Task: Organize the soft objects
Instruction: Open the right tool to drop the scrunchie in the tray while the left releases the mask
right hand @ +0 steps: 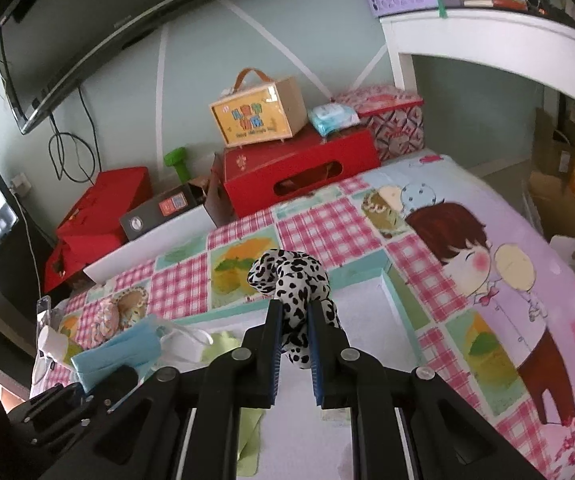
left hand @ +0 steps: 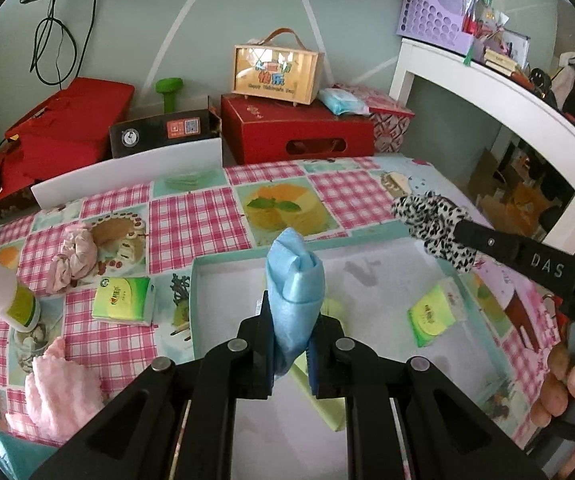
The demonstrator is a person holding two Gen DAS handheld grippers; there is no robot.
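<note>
My left gripper (left hand: 292, 312) is shut on a blue face mask (left hand: 294, 280) and holds it above a shallow teal-rimmed box (left hand: 223, 258). My right gripper (right hand: 294, 308) is shut on a black-and-white spotted scrunchie (right hand: 287, 276), held above the same box's far right part (right hand: 391, 292). The scrunchie also shows in the left wrist view (left hand: 433, 220), the mask in the right wrist view (right hand: 115, 354). In the box lie a green tissue pack (left hand: 431, 316) and a light green cloth (left hand: 319, 392).
On the checked tablecloth left of the box lie a pink scrunchie (left hand: 73, 258), a green tissue pack (left hand: 123, 300), a white bottle (left hand: 3, 292) and a pink fluffy cloth (left hand: 61, 392). Red boxes (left hand: 295, 132) and a white shelf (left hand: 499, 96) stand behind.
</note>
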